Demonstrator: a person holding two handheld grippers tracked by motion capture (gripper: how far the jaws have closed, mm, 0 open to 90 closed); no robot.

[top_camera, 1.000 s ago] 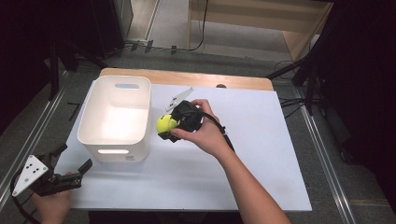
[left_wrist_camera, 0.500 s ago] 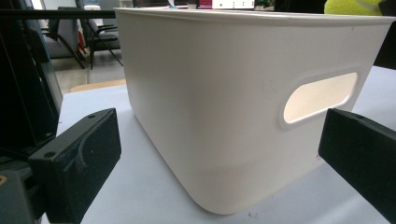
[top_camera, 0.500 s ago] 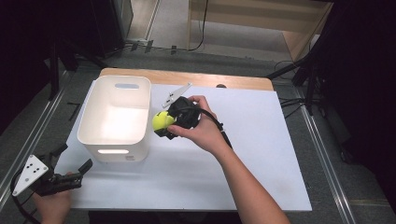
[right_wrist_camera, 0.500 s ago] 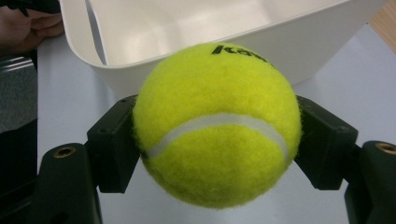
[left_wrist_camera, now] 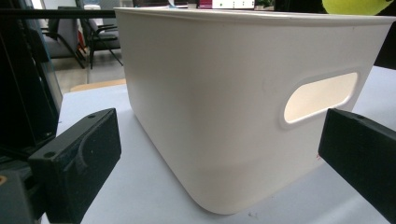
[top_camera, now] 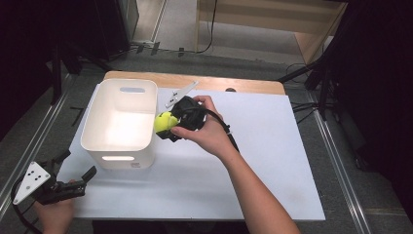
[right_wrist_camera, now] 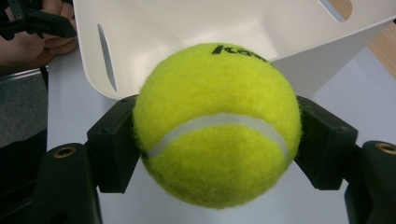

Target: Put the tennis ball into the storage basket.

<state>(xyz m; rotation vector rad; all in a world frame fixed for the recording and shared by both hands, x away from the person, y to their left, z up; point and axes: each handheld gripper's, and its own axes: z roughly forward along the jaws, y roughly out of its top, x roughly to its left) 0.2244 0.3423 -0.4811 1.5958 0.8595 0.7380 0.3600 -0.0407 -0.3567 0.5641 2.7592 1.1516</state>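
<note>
A yellow-green tennis ball (top_camera: 165, 122) (right_wrist_camera: 217, 123) is clamped between the jaws of my right gripper (top_camera: 171, 124), held just above the right rim of the white plastic bin (top_camera: 122, 117). In the right gripper view the bin's (right_wrist_camera: 187, 23) open inside lies right behind the ball. My left gripper (top_camera: 73, 176) rests low at the table's front left corner, open and holding nothing. It faces the bin's near wall with its handle slot (left_wrist_camera: 320, 95), and the ball's underside (left_wrist_camera: 357, 5) peeks over the rim.
The bin stands on a white board (top_camera: 272, 161) that covers a wooden table (top_camera: 243, 84). Dark stands and cables surround the table on the grey floor.
My right gripper has carried the ball leftward, from beside the bin to over its right rim. The left gripper has stayed put.
</note>
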